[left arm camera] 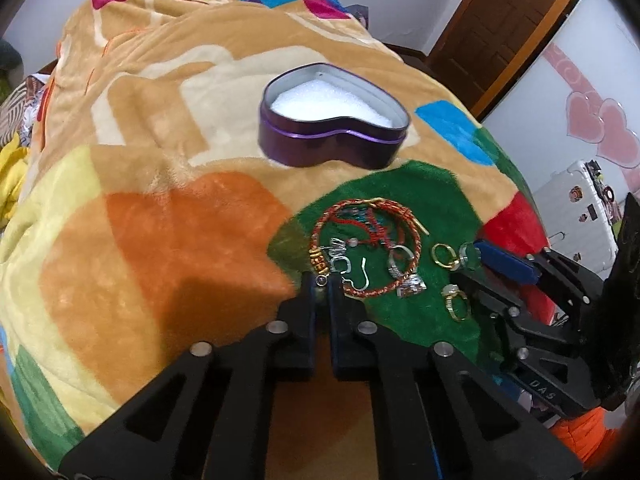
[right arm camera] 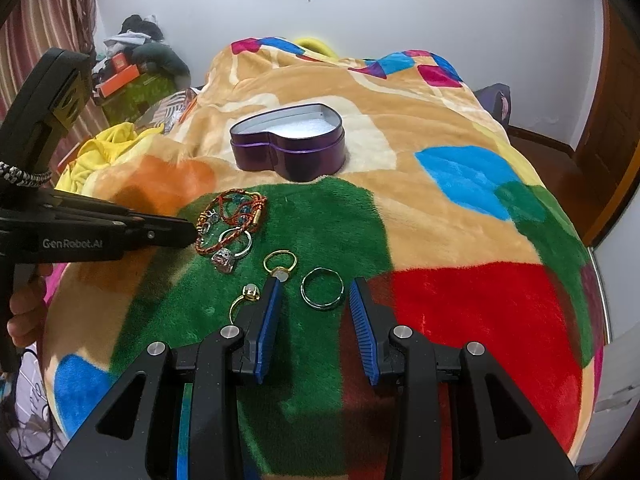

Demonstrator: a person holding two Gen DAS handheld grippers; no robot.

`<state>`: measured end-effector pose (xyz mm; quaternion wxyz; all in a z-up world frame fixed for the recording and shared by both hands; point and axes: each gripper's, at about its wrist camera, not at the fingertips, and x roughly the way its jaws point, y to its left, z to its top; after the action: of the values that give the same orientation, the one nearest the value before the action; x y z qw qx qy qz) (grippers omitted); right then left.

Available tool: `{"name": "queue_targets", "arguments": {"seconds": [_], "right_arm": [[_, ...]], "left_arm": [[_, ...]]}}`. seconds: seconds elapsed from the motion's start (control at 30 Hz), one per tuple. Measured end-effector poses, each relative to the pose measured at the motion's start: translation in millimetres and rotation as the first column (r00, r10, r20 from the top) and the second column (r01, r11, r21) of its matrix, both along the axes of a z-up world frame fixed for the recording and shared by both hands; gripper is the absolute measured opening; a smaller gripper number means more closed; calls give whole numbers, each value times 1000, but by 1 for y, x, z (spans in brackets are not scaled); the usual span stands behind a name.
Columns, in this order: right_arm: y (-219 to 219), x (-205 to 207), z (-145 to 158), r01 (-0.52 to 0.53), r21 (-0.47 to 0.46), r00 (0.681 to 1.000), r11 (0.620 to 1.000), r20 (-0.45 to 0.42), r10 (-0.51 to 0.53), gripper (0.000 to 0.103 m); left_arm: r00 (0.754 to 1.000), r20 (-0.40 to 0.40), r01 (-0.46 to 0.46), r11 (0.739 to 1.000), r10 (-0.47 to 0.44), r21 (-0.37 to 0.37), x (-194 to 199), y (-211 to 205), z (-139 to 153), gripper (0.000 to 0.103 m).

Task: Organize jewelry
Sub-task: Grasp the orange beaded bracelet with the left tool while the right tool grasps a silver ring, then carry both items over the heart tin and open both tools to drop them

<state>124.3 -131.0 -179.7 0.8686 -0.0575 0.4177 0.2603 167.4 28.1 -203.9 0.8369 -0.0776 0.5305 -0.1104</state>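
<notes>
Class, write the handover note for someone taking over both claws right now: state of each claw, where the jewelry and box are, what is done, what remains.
Left claw: nearly shut, tips at the near edge of the bracelet pile; whether it grips anything is unclear.
Right claw: open, holding nothing, the plain silver ring on the blanket between its tips.
Gold rings and lie just left of it.
Heart-shaped tin: open, behind the jewelry, only white foam inside.
Done: nothing boxed yet.
Left: move every piece into the tin.
</notes>
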Motion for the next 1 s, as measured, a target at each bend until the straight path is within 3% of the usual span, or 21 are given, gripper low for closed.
{"name": "queue_targets", "arguments": {"seconds": [0.17, 0.3, 0.43, 0.67, 1.0], "right_arm": [[2, 1, 0, -4, 5, 1000, 1000, -3, 4, 28], [3, 1, 0, -8, 13, 1000, 1000, -8, 8, 20], [3, 1, 1, -5, 19, 1000, 1000, -8, 5, 20], [-2, 1, 10, 11, 39, 1000, 999, 5, -12, 20], [-8, 7, 31, 24, 67, 998, 998, 52, -27, 20]], "left_arm": [[1000, 3, 2, 999, -2, 33, 3, -6, -3, 7], [1000, -1, -6, 1000, 6, 21, 8, -6, -6, 7], [1000, -4, -19, 1000, 19, 8, 11, -5, -6, 7], [996, 87, 3, 993, -13, 117, 0, -14, 11, 5], [980, 198, -48, 993, 25, 111, -3, 2, 54, 5]]}}
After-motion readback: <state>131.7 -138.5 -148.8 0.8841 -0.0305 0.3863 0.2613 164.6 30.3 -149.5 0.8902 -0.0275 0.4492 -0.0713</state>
